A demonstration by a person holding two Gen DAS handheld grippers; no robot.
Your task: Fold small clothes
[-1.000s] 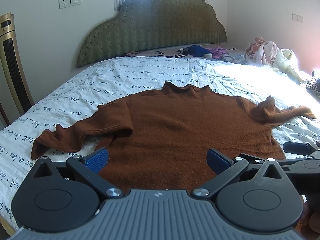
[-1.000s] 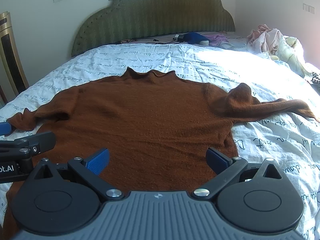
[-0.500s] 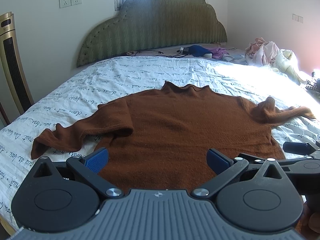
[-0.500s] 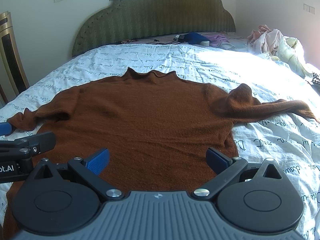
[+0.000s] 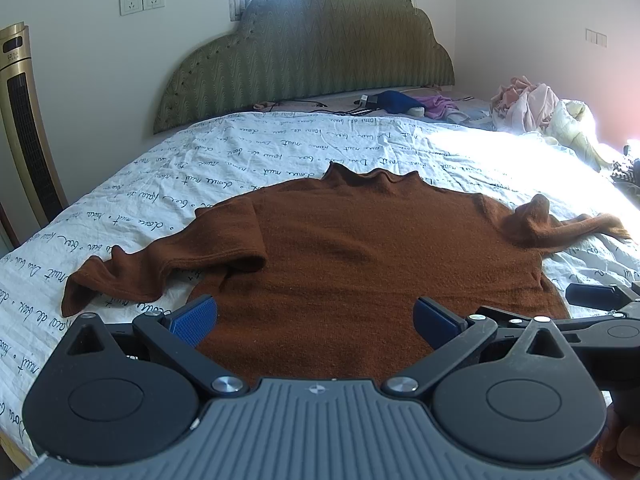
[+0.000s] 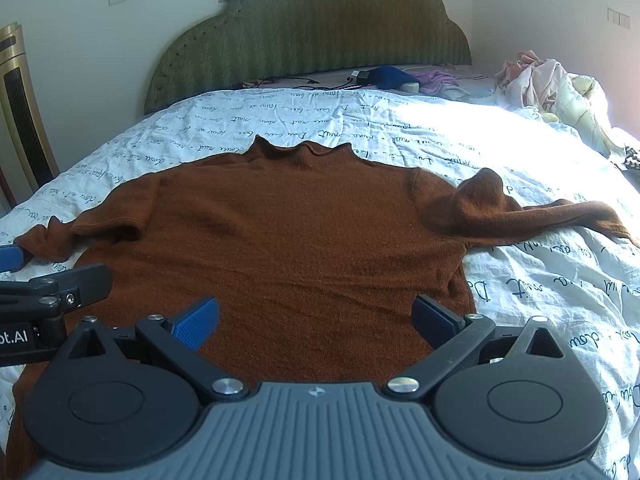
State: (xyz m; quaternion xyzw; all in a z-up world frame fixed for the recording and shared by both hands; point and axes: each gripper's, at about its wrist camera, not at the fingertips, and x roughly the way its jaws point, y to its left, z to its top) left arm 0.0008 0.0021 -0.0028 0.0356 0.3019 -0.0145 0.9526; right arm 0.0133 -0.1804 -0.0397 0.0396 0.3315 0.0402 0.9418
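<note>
Left wrist view: showed a brown sweater (image 5: 360,248) lying flat on the bed (image 5: 280,148), neck at 12 o'clock, bottom edge near at 6. Left gripper (image 5: 314,316) hung just over that bottom edge, blue pads wide apart, holding nothing. Left sleeve (image 5: 160,256) ran out toward 9 o'clock, a bit bunched. Right gripper (image 6: 316,316) in the right wrist view, spread wide too and empty, over the same bottom edge. Right sleeve (image 6: 540,216) stretched toward 3 o'clock, with a bump near the shoulder. Long way of the sweater: 6 to 12. Each sleeve closest to the gripper on its own side. Probably a sleeve to fold in first. Nothing on top of the sweater. Pile of pale clothes (image 5: 536,104) far off at 2 o'clock, blue thing (image 5: 394,102) up by the green headboard (image 5: 304,56), well apart from the sweater.
</note>
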